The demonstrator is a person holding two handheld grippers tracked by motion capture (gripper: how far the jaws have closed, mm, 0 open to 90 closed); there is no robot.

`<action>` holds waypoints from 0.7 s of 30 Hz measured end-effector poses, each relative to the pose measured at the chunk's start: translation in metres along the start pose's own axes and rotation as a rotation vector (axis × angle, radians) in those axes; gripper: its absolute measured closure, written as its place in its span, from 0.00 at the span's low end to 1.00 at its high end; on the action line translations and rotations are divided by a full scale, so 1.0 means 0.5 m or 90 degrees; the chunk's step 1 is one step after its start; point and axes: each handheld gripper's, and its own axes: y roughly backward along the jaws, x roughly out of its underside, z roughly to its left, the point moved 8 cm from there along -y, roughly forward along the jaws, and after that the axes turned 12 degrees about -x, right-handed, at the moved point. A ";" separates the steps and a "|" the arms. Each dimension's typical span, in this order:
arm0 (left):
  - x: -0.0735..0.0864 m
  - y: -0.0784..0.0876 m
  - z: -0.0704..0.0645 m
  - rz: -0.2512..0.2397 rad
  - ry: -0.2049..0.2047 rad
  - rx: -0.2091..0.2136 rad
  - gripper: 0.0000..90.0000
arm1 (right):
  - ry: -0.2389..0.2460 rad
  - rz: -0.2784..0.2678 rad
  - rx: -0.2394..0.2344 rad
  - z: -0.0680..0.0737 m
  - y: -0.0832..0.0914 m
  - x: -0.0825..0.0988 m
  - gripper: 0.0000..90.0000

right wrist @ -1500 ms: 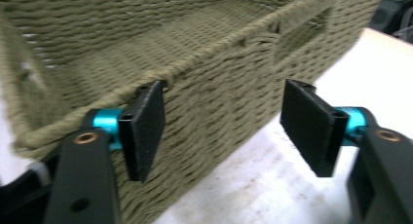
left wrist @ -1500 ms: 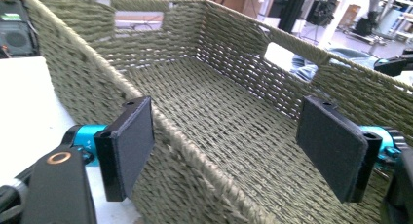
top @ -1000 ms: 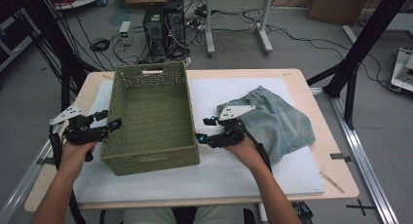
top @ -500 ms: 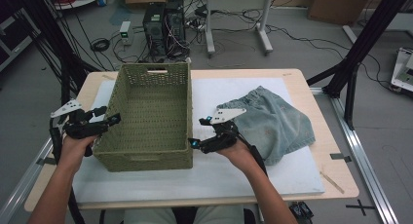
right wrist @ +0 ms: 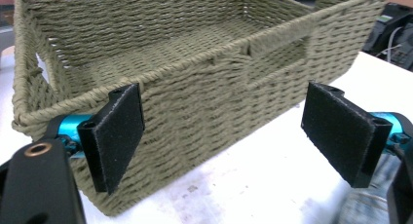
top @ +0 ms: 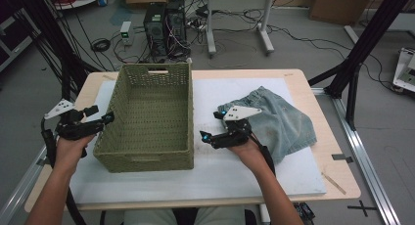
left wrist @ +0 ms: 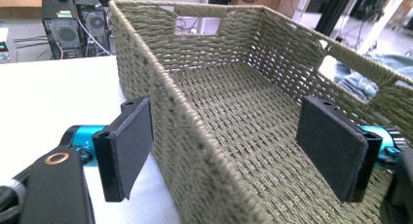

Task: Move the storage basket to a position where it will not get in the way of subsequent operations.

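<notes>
A green woven basket (top: 147,156) stands on the left half of the white mat, with nothing inside it. My left gripper (top: 102,113) is open astride the basket's left wall (left wrist: 195,151), one pad outside and one inside, neither pressing on it. My right gripper (top: 210,124) is just off the basket's right wall (right wrist: 195,87). Its jaws have just been opening, and nothing is between them. Crumpled blue denim shorts (top: 284,122) lie on the mat behind the right hand, and through the basket's handle hole the shorts (left wrist: 360,80) are visible.
The white mat (top: 235,171) covers most of the wooden table (top: 342,186). Bare mat lies in front of the basket and between it and the shorts. Beyond the far edge are computer towers (top: 164,24), cables and black frame posts (top: 362,44).
The basket has slid a little to the left on the mat. The right gripper followed it, then its jaws spread and came off the basket's right wall. The left gripper has hardly moved.
</notes>
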 end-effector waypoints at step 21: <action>0.024 -0.026 0.007 0.113 -0.015 -0.120 0.46 | 0.008 -0.012 0.025 -0.006 0.048 0.008 0.18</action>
